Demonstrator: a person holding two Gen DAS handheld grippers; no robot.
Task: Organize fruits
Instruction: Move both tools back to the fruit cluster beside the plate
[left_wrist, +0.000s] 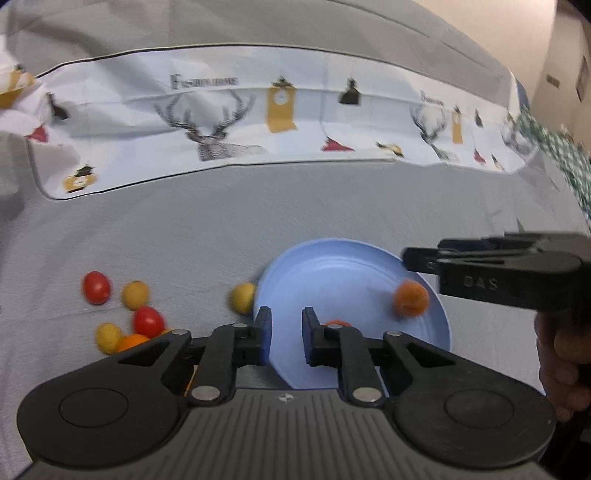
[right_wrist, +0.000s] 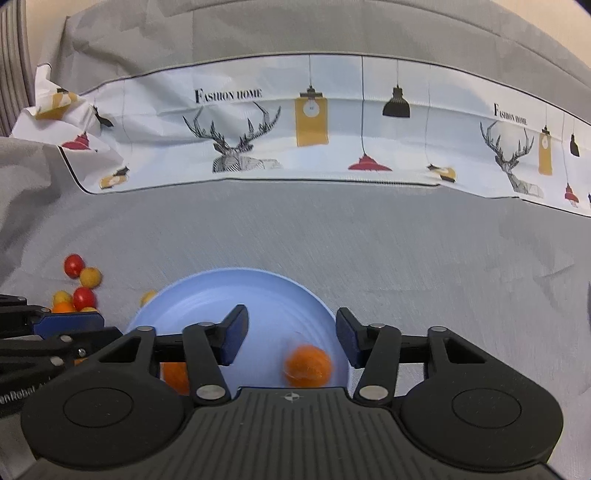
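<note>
Tongs report | right tongs wide apart, empty, above blurred orange fruit dropping or rolling in blue plate | left tongs narrowly parted, holding nothing, over plate's near-left edge, likely heading for the next pick | red, yellow, orange fruits waiting loose on grey bench left of plate.

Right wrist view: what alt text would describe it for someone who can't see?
An open right gripper hovers over a blue plate holding a blurred orange fruit, on a grey cloth. Small red and yellow fruits lie left of the plate.
</note>
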